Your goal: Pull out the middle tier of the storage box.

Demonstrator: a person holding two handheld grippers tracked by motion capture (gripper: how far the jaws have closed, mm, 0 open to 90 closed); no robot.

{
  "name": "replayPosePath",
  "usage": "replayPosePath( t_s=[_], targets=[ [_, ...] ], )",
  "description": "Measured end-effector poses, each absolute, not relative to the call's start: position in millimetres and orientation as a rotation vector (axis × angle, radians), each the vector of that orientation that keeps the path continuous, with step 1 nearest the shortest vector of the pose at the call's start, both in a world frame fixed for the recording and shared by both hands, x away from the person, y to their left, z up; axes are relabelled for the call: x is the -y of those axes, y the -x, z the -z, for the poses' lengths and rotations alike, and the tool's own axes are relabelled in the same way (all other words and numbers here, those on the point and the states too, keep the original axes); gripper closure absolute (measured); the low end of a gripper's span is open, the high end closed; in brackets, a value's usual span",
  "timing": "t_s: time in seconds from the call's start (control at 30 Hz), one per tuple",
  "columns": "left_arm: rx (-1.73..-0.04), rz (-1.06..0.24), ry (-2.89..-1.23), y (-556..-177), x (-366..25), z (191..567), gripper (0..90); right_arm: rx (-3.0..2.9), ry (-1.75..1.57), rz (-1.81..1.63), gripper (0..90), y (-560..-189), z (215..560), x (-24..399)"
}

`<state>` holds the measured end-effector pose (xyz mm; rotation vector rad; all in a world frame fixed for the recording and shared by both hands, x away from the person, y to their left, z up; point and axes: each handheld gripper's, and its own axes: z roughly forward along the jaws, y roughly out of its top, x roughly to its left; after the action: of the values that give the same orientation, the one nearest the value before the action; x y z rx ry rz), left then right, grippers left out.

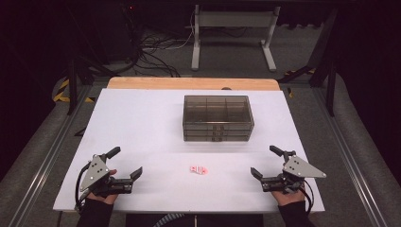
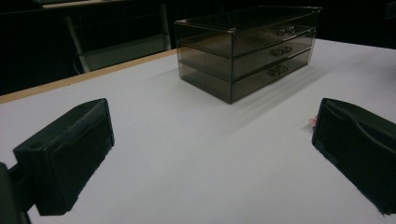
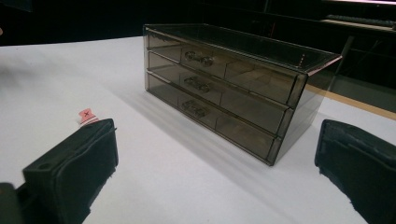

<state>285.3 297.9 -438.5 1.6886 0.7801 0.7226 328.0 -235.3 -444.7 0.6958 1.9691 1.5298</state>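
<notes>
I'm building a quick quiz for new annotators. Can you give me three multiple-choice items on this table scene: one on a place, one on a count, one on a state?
1. Where does the small pink packet lie?
A. between the two claws
B. on top of the drawer box
C. on the floor

2. How many drawers does the smoky drawer box have?
A. one
B. three
C. five

3. How are the drawers?
A. all shut
B. top one pulled out
C. all removed

Key: 1 A, it lies between the left claw and the right claw; 2 B, three handles stacked; 3 A, fronts flush.
</notes>
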Motion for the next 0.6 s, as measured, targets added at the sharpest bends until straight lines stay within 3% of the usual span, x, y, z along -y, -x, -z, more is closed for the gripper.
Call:
replayPosePath(
  t_s=[0.6],
  targets=[
    [-0.78, -0.753, -1.685, -284.4, -297.7, 438.6, 0.0, -1.977, -0.702, -1.531, 0.0, -329.3, 445.4, 235.5]
  ],
)
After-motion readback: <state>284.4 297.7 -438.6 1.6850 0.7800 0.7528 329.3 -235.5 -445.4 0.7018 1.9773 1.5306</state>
